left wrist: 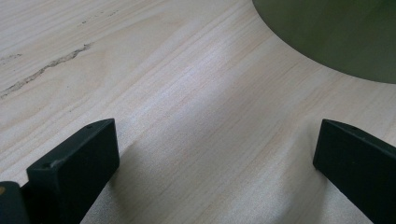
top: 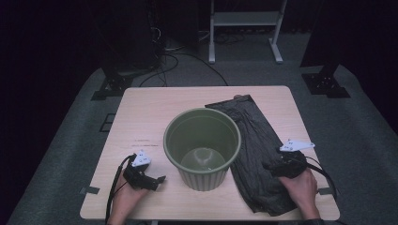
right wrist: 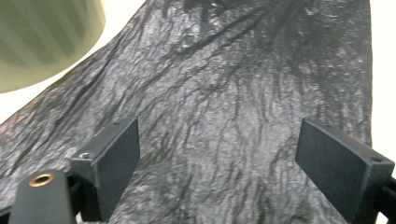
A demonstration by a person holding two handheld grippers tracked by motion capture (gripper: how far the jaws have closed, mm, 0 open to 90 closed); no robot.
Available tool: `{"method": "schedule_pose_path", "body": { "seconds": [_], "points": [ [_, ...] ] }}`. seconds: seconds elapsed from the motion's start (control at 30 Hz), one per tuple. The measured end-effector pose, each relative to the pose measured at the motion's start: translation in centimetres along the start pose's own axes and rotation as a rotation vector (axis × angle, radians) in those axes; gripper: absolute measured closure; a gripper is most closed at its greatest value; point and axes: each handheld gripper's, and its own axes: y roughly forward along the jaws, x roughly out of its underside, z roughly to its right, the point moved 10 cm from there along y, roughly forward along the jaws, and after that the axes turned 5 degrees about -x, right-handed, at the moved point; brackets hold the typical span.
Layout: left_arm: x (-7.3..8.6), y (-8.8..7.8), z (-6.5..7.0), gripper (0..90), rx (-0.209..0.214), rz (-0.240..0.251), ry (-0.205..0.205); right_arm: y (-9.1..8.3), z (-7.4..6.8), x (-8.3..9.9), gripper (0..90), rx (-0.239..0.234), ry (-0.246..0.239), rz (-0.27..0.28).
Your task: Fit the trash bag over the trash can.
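Right claw hovers with its jaws wide apart over the black bin bag, which lies flat and crinkled on the table right beneath it. That film looks light, limp and slippery, so pinching a raised wrinkle or the near edge seems best. Left claw, also spread and empty, waits beside the green bin.

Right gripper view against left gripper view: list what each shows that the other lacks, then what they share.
The right gripper view alone has the crinkled black plastic bag lying flat under the open right gripper. The left gripper view alone has bare pale wooden tabletop with a dark scratch, under the open left gripper. Both catch part of the round green plastic bin.
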Motion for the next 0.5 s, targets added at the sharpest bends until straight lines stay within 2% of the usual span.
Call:
{"method": "schedule_pose_path", "body": {
  "seconds": [0.37,0.5],
  "points": [
    [0.0,0.0,0.0,0.0,0.0,0.0,0.0,0.1,2.2,-0.8,12.2,0.034,0.029,0.002],
    [0.0,0.0,0.0,0.0,0.0,0.0,-0.001,0.4,3.5,-0.9,11.9,0.062,0.045,-0.011]
  ]
}}
